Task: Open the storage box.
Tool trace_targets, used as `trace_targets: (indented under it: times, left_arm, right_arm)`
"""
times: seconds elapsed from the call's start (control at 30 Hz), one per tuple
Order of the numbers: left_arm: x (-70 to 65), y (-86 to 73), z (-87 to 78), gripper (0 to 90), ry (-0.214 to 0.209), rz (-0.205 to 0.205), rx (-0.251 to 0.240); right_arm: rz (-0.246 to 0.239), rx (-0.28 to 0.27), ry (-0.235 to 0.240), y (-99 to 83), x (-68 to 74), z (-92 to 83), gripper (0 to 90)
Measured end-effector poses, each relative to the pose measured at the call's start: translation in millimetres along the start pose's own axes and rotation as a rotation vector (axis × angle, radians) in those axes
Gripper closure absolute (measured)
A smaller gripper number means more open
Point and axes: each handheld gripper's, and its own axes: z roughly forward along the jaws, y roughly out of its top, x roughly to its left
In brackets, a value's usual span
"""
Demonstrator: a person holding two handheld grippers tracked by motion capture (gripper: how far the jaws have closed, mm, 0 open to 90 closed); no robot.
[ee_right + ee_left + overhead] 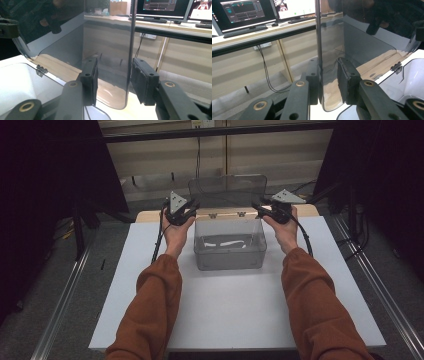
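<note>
My left tool (328, 82) clamps lid (227, 190) edge, lid upright behind clear box (230, 255) mid surface (225, 315). My right tool (113, 82): jaws straddle opp. lid edge w/ gap, not gripping.

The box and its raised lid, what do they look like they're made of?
The box looks like clear, smoke-tinted hard plastic: you can see its pale contents through the walls. The lid seems the same glossy plastic, since the left gripper view shows reflections on it and the desk behind it. The small hinges are dark, perhaps metal; hard to tell.
</note>
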Motion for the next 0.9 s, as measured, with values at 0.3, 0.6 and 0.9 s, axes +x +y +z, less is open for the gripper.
trace_targets:
  times: [0.3,0.6,0.9]
  left_arm:
    - [1.1,-5.5,3.8,73.2,0.009,0.017,0.027]
    - [5.3,-18.8,12.0,73.3,0.008,-0.021,0.062]
    - [5.2,-19.3,16.4,74.7,0.002,-0.019,0.079]
  right_arm:
    - [-0.006,0.019,0.007,-5.5,1.1,5.1,61.8]
    - [-0.014,0.035,0.003,-2.3,-2.3,8.6,65.2]
    - [0.004,0.037,0.009,-3.4,-4.0,12.7,62.3]
